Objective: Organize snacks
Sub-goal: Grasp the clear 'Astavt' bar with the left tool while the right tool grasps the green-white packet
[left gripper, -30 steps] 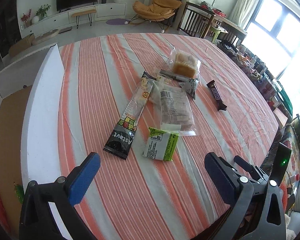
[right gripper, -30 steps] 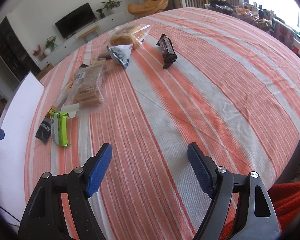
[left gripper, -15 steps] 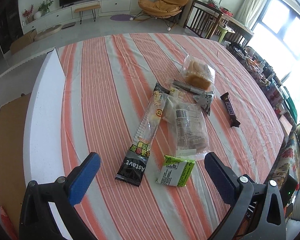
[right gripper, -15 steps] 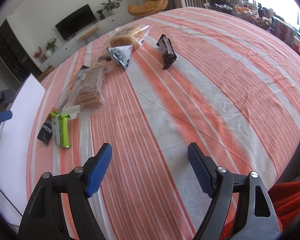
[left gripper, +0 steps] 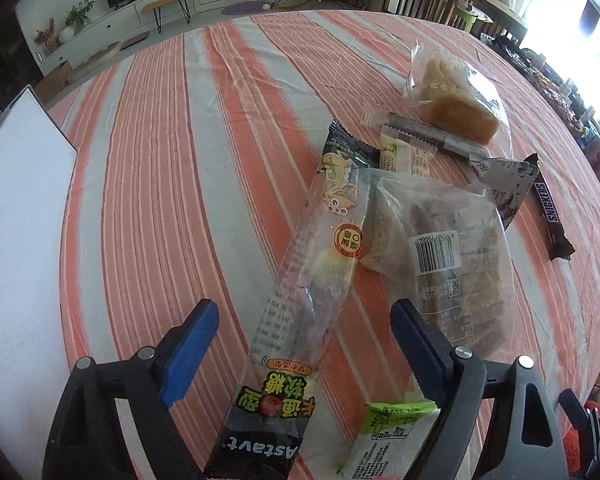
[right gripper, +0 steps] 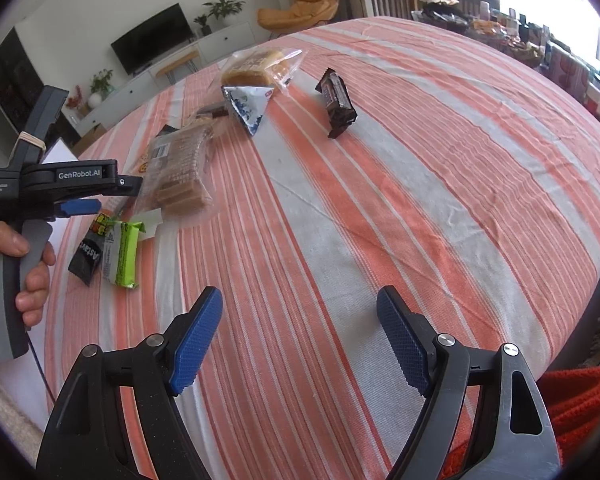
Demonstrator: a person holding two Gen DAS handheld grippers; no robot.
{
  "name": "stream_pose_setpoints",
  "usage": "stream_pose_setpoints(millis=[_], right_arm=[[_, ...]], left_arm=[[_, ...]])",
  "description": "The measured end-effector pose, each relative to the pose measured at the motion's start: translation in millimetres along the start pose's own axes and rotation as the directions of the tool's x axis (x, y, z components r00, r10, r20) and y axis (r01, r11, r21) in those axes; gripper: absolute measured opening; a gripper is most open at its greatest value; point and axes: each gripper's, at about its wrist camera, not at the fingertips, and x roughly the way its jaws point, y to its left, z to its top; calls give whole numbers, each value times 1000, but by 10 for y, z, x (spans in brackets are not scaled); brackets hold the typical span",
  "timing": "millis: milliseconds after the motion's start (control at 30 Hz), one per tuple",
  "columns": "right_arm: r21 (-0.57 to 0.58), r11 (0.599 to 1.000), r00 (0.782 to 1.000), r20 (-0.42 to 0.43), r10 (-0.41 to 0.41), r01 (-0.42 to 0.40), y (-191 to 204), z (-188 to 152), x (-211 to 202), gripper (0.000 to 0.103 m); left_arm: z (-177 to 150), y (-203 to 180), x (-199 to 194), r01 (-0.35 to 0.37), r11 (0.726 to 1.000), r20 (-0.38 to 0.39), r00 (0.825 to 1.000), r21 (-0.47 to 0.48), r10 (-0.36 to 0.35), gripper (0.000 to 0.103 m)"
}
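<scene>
Lowered, left gripper (left gripper: 304, 346) fingers narrowing astride long clear-and-black candy packet (left gripper: 300, 304), seemingly untouched; right gripper (right gripper: 300, 336) fingers apart.

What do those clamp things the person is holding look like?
Each tool is a black plastic frame with two blue ribbed pads and silver screws. The left tool has a grey handle, white "GenRobot.AI" lettering, a rubber band and a thin black cable.

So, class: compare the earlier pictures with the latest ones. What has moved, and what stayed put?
The left claw has come down over the long candy packet, which now lies between its closing jaws, not yet gripped. It also now shows at the left of the right wrist view. The right claw is open as before over the striped cloth. The snacks lie unmoved.
</scene>
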Motion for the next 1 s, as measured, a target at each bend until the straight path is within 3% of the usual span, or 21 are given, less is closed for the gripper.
stream_pose_setpoints(millis=[33, 67, 133, 233, 333, 433, 533, 600, 667, 767, 933, 1000], right_arm=[[3, 1000, 1000, 0, 5, -5, -12, 1, -2, 82], [7, 1000, 1000, 1, 10, -10, -22, 2, -5, 82], [14, 1000, 1000, 2, 19, -19, -38, 8, -8, 82], [11, 1000, 1000, 2, 15, -15, -28, 6, -3, 82], [3, 1000, 1000, 1, 5, -5, -11, 4, 5, 82], [21, 999, 1000, 4, 27, -27, -49, 9, -4, 83], [117, 985, 992, 28, 125, -127, -233, 19, -42, 82], [208, 953, 976, 59, 210, -218, -407, 14, -59, 82], [243, 938, 969, 65, 239, -248, -456, 23, -56, 82], [113, 964, 970, 4, 243, -242, -123, 50, -37, 83], [-11, 937, 931, -122, 345, -349, 743, 105, 229, 83], [-44, 952, 944, -148, 295, -304, 1058, 175, 410, 82]], left_arm=[[-23, -19, -20, -35, 999, 27, 999, 18, 35, 65], [-46, -29, -48, -32, 999, 47, 998, 31, 31, 46], [-87, -7, -94, -40, 999, 47, 998, 26, 38, 25], [-231, 113, -215, -21, 999, 47, 999, -40, 23, 14], [-454, 204, -411, -17, 996, 72, 997, -93, 24, 12], [-706, 282, -698, 37, 987, 119, 993, -154, -19, 12], [-965, 333, -1034, 105, 976, 184, 980, -190, -70, 12], [-1140, 359, -1261, 146, 969, 228, 969, -199, -99, 12], [-1295, 383, -1456, 174, 963, 267, 957, -203, -117, 12], [-1498, 408, -1684, 191, 961, 310, 943, -202, -123, 12], [-1703, 528, -1953, 229, 948, 360, 923, -222, -138, 12], [-1789, 556, -2061, 232, 948, 380, 915, -218, -136, 12]])
